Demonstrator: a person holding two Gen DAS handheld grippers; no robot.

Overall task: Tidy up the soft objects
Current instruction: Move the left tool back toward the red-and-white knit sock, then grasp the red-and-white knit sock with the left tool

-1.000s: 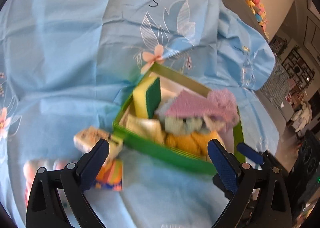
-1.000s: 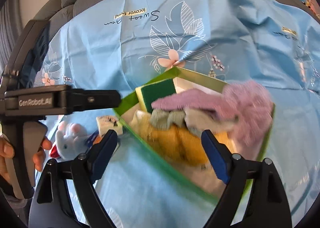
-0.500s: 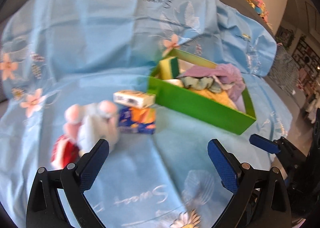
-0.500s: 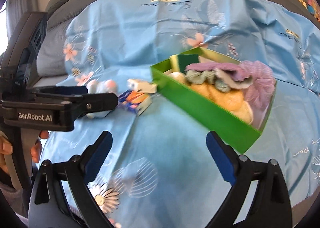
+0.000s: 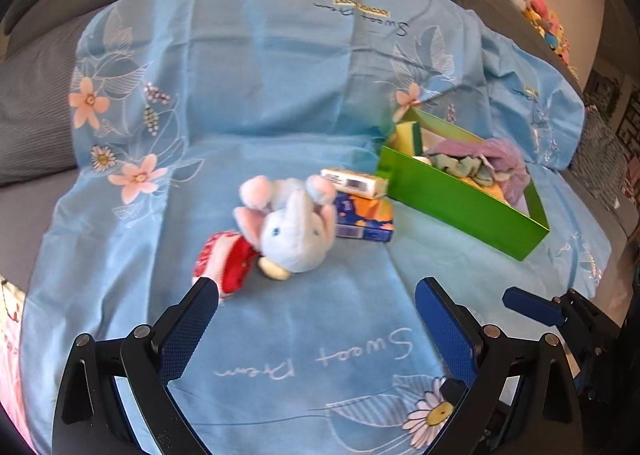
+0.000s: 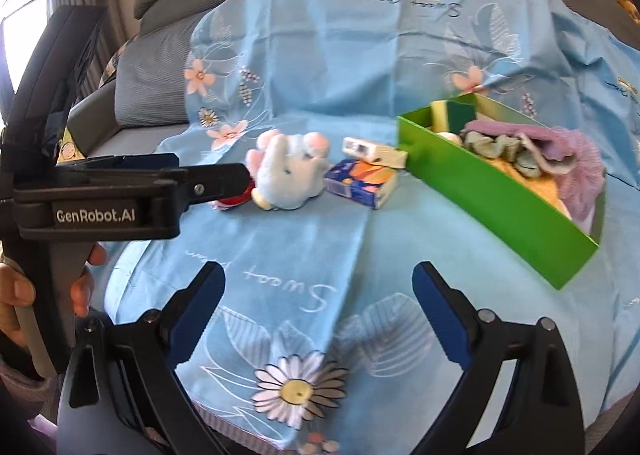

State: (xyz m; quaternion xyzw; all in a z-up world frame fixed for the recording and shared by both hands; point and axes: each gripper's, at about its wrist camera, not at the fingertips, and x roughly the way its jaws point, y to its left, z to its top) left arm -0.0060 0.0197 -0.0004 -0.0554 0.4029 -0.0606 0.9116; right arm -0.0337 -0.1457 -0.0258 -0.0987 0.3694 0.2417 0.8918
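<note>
Both the left tool (image 5: 316, 319) and right tool (image 6: 318, 295) are hovering spread apart and empty, near the plush bunny (image 5: 294, 225), left of the green box (image 5: 460, 201).

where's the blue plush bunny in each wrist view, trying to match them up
Left wrist: the blue plush bunny lies just left of centre, beyond the open left gripper.
Right wrist: the bunny sits upper left of centre, just past the other gripper's tip.
Shared landmark: the green box, to the bunny's right in both.
</note>
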